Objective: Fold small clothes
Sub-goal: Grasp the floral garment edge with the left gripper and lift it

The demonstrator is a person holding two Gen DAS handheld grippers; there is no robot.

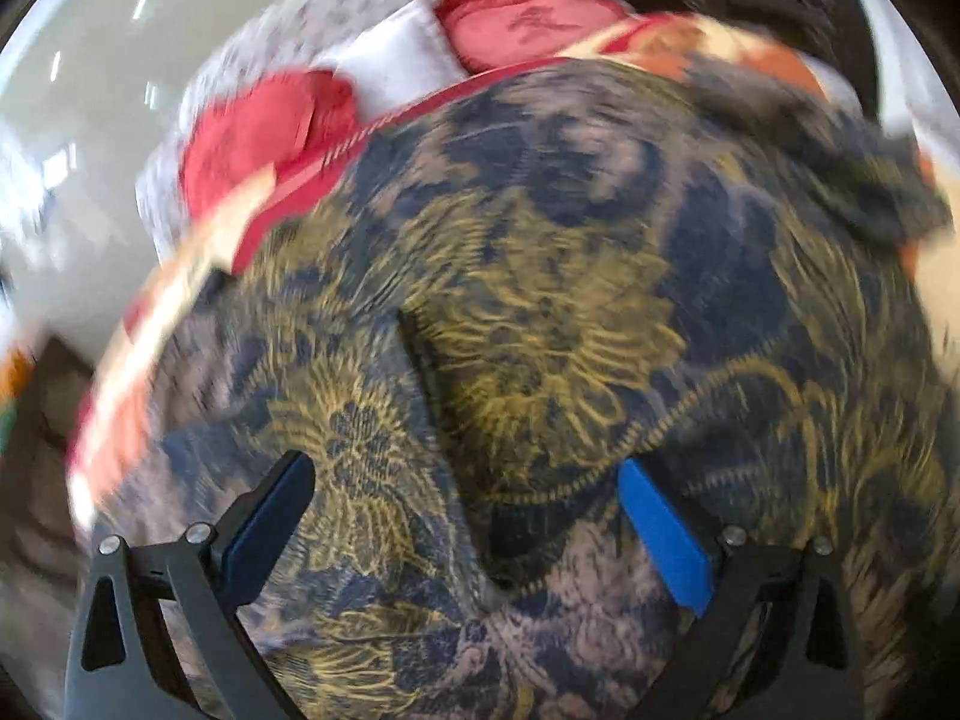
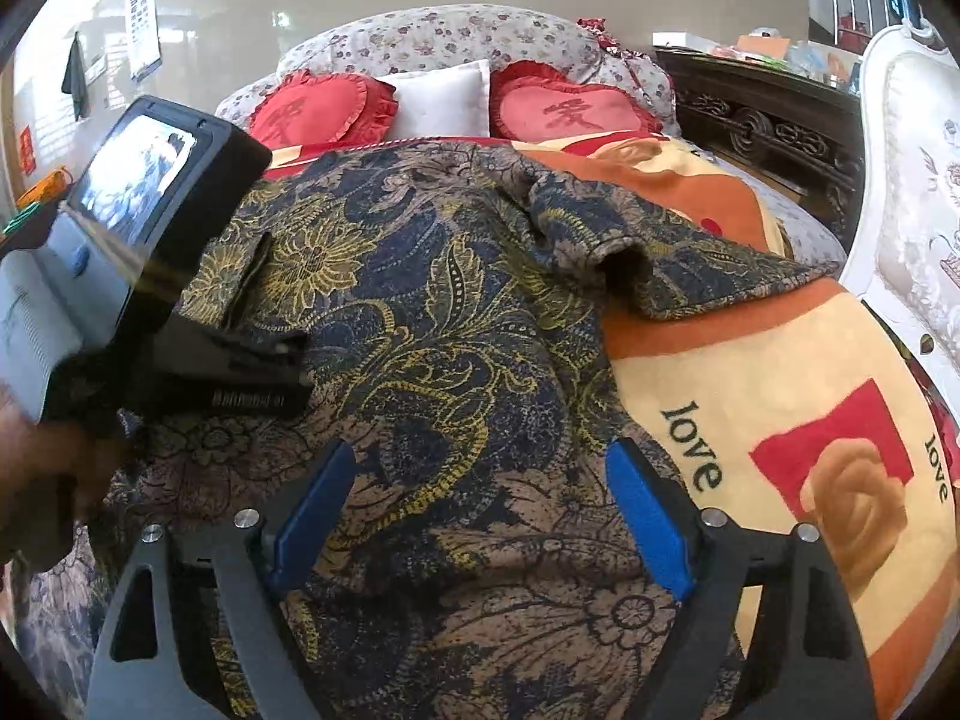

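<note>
A dark blue and tan garment with a yellow floral print [image 2: 432, 312] lies spread on the bed; it also fills the left wrist view [image 1: 540, 312], which is blurred. One sleeve [image 2: 648, 240] is folded over at the right. My left gripper [image 1: 468, 480] is open just above the cloth, holding nothing; its body shows in the right wrist view [image 2: 150, 276] over the garment's left part. My right gripper [image 2: 480, 468] is open above the garment's near part, blue pads [image 2: 648, 516] apart and empty.
The bed has a cream and orange blanket with "love" text [image 2: 780, 420]. Two red heart cushions [image 2: 570, 108] and a white pillow [image 2: 444, 96] lie at the headboard. A dark carved cabinet [image 2: 768, 114] and a white upholstered chair [image 2: 912, 192] stand at the right.
</note>
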